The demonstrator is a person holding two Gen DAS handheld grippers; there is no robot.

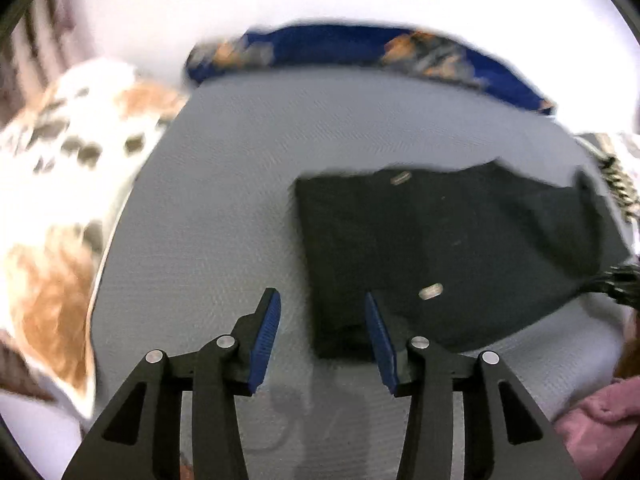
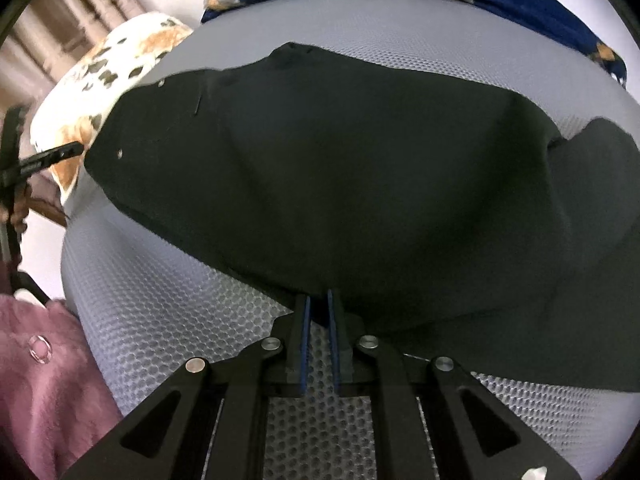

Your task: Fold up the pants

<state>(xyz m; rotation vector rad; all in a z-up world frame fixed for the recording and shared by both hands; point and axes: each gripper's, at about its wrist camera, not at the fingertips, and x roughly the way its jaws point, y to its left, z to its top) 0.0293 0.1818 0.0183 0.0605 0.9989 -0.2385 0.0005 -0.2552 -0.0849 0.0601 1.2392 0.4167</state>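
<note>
The right gripper pinches the near edge of the black folded fabric pants on the grey mesh mattress. The left gripper hangs parted, empty, above the pants' corner. Beyond lie a floral white pillow and a blue patterned blanket.

No readable text, label, brand, number or sign anywhere in either view. Only a small pale tag-like patch near the top edge of the folded black fabric pants, too blurred to read, and a small silvery oval stud lower down, bare of lettering. Faint pale marks on the black bar at the left edge, too small to make out.
</note>
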